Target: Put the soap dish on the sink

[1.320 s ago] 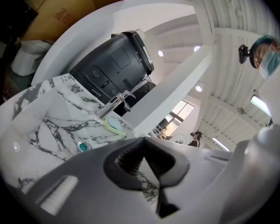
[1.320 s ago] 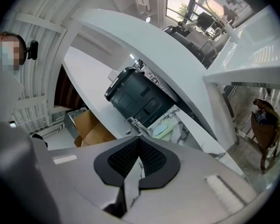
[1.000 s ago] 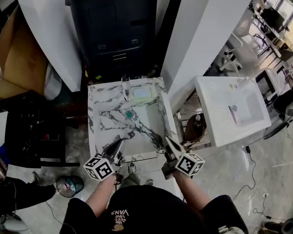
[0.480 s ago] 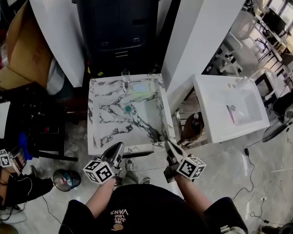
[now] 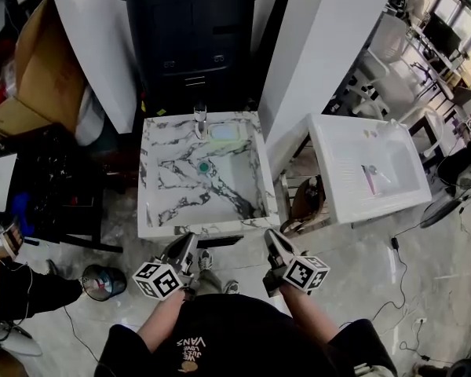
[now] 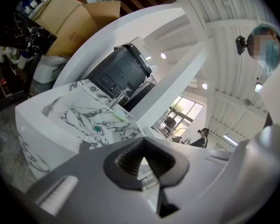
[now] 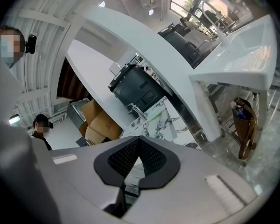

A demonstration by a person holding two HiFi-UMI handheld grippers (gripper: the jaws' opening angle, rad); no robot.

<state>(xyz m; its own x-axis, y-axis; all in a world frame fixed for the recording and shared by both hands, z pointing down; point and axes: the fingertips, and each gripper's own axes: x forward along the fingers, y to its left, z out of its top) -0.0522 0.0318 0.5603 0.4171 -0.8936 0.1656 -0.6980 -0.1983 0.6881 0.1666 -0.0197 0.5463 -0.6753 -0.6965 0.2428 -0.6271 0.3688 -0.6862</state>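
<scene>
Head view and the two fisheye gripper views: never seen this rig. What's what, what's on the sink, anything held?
There is no robot here: a person holds a two-jaw gripper in each hand. The head view comes from a camera on their head, looking down. The left gripper and right gripper show at the bottom, each with a marker cube. The other two pictures come from cameras riding on the grippers, looking along the jaws. Both grippers are shut and empty. Ahead stands a marble-patterned sink. On its back rim the soap dish sits beside the tap, and a green drain plug is in the basin.
</scene>
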